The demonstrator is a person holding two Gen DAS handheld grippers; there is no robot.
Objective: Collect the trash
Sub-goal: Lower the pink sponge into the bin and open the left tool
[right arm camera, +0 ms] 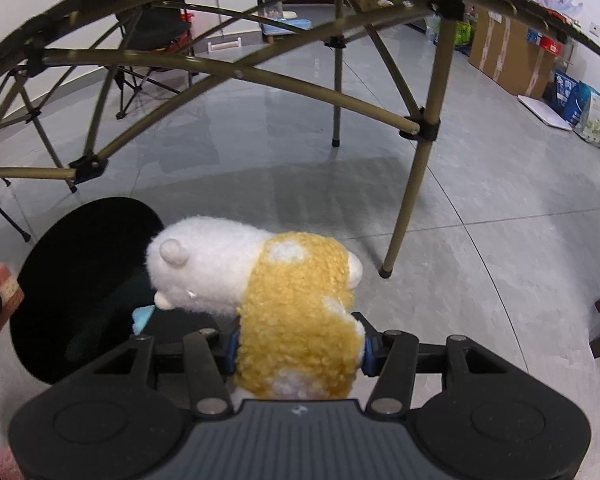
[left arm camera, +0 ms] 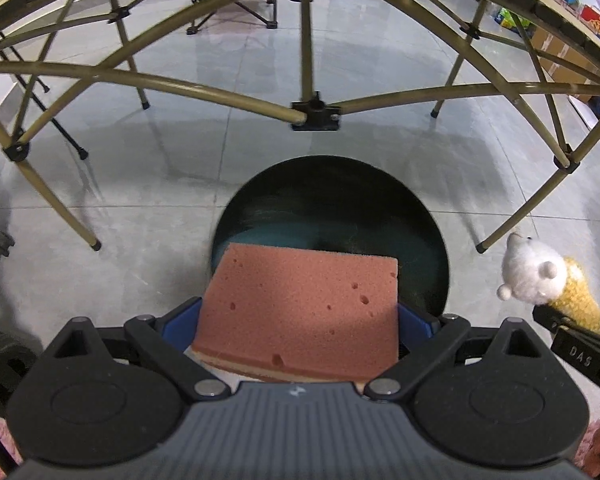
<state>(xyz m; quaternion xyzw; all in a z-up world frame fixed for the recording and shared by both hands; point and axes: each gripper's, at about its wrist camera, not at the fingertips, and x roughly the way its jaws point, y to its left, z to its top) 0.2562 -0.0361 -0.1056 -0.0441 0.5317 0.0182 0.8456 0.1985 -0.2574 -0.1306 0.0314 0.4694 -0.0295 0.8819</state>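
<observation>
A folding table frame (left arm camera: pixel 308 112) of tan poles arched across the upper half of both views, its legs planted on the grey tiled floor (right arm camera: pixel 500 208). Below it, at the lower centre of the left wrist view, stood a round black bin (left arm camera: pixel 340 200), open at the top; its inside was too dark to make out beyond a bluish patch.

The left gripper (left arm camera: pixel 300 316) was clamped on a pink sponge (left arm camera: pixel 300 308), which hung over the near rim of the bin and hid part of the opening. The right gripper (right arm camera: pixel 300 348) was clamped on a plush toy (right arm camera: pixel 292 312), white-headed with a yellow woolly body, just right of the bin in its own view; the toy covered the fingertips.

Cardboard boxes (right arm camera: pixel 508 56) and bags lined the wall at the upper right. A folding chair (right arm camera: pixel 152 36) stood at the upper left, partly cut off by the poles.
</observation>
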